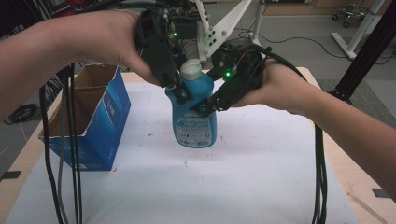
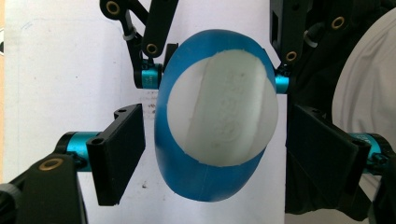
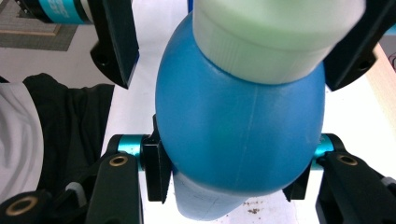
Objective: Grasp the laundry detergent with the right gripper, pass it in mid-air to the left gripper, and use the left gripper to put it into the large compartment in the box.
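Above the white table (image 1: 261, 177), right tongs (image 1: 204, 105) clamp the blue bottle (image 1: 194, 122); left tongs (image 1: 180, 91) straddle it, unclosed.

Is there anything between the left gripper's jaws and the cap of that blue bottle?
Nothing visible. In the left gripper view, the left gripper has one jaw on each side of the white cap of the blue bottle, with only bare gaps between. The right gripper grips the bottle's body lower down, clear of the cap.

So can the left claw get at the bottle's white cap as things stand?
Probably yes. The left claw is above the cap, pads either side with gaps and nothing between. The right claw clamps the blue bottle lower down, clear of the cap.
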Available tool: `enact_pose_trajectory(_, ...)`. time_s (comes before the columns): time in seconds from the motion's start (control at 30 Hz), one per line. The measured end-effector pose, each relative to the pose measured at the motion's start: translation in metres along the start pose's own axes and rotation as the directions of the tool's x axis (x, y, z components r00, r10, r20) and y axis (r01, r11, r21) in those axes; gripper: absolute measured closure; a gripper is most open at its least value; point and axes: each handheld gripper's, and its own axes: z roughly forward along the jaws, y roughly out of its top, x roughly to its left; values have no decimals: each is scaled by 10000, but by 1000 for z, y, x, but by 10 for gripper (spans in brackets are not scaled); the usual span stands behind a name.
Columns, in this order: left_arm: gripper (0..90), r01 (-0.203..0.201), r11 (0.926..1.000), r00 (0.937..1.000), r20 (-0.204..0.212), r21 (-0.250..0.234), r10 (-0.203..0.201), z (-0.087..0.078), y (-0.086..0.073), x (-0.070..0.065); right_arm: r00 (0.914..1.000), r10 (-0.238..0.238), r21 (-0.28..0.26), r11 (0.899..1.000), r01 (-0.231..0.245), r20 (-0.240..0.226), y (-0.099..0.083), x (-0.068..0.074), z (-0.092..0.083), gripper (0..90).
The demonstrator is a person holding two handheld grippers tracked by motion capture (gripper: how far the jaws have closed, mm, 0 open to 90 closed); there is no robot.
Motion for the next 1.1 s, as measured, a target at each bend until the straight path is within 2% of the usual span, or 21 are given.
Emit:
enact_pose_trajectory(0.1, 200, -3, 10000, 10000, -56, -38, 3, 1, 0, 0, 9999, -127, -93, 9999, 127, 8, 0, -1, 0, 462)
enact_pose_trajectory(0.57, 260, 3, 10000, 10000, -54, 13, -3, 1, 0, -1, 10000, -68, -98, 9999, 68, 7, -1, -1, -1, 462)
enact_pose_trajectory(0.77, 272, 88, 10000, 9999, -50, -23, -88, 1, 0, -1, 10000, 34, -18, 10000, -34, -16, 0, 0, 0, 462)
enact_pose_trajectory(0.87, 274, 151, 9999, 9999, -65, -41, -151, 1, -1, -1, 9999, -103, -130, 9999, 104, 15, 0, -1, 1, 463)
enact_pose_trajectory(0.93, 289, 77, 10000, 10000, -41, 30, -77, 1, -2, -1, 10000, -25, -97, 9999, 25, 13, 0, -1, 1, 462)
enact_pose_trajectory(1.1, 302, 222, 9997, 9997, -69, -48, -222, 1, -2, -2, 9999, -131, -32, 9999, 131, 11, 0, -1, 2, 462)
